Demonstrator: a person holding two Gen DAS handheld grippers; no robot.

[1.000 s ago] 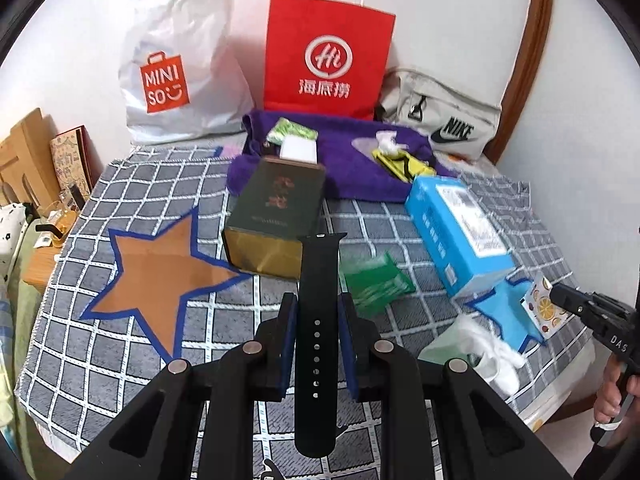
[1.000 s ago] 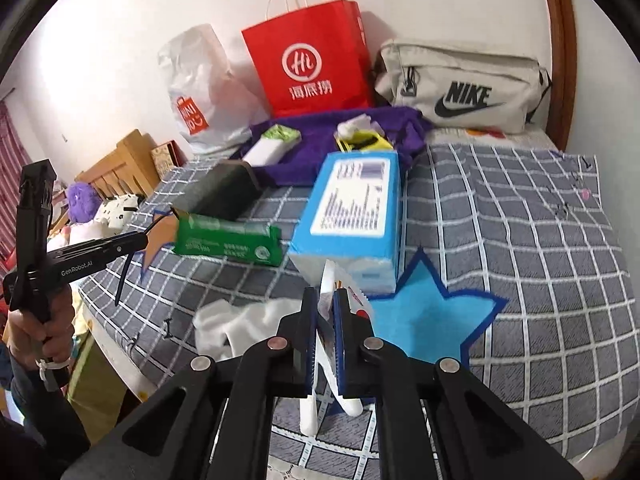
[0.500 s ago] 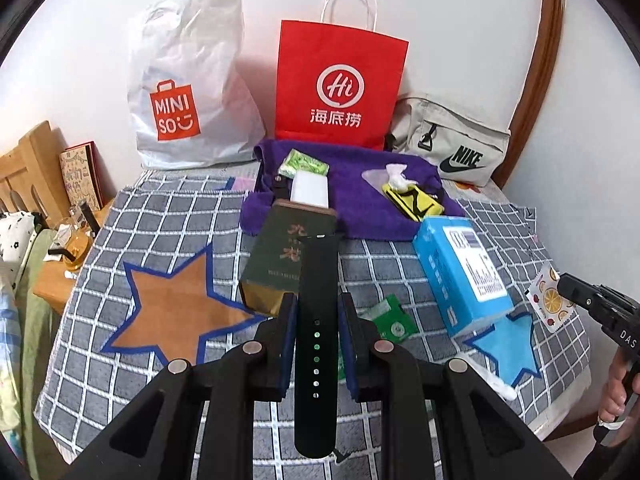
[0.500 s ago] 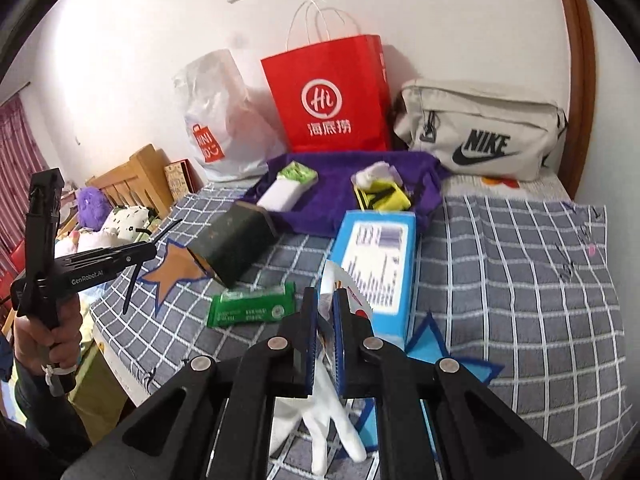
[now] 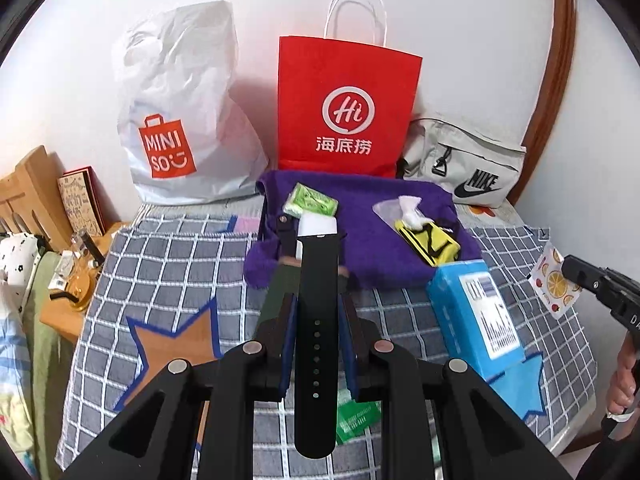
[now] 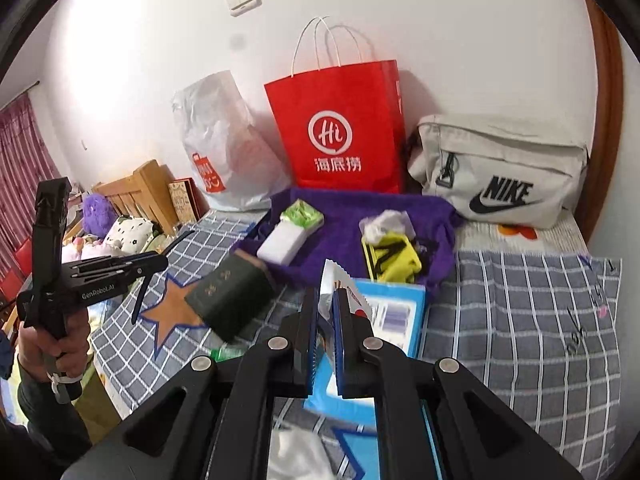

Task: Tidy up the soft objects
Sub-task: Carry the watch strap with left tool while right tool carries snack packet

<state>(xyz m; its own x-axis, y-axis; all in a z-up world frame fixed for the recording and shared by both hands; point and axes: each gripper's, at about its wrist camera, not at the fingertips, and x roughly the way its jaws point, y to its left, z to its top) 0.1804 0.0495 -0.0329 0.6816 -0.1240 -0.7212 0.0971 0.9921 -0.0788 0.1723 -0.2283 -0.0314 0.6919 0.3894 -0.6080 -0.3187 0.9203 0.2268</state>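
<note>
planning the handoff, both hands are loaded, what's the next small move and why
Probably carry the strap forward over the purple cloth and let go there. The left hand-held gripper is shut on it above the bed, and small items already lie on that cloth.

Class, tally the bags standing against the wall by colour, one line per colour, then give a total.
White plastic bag: 1
Red paper bag: 1
Grey sports bag: 1
Total: 3

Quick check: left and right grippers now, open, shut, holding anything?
Left gripper: shut on a black perforated rubber watch strap.
Right gripper: shut on a small white fruit-print packet.
</note>
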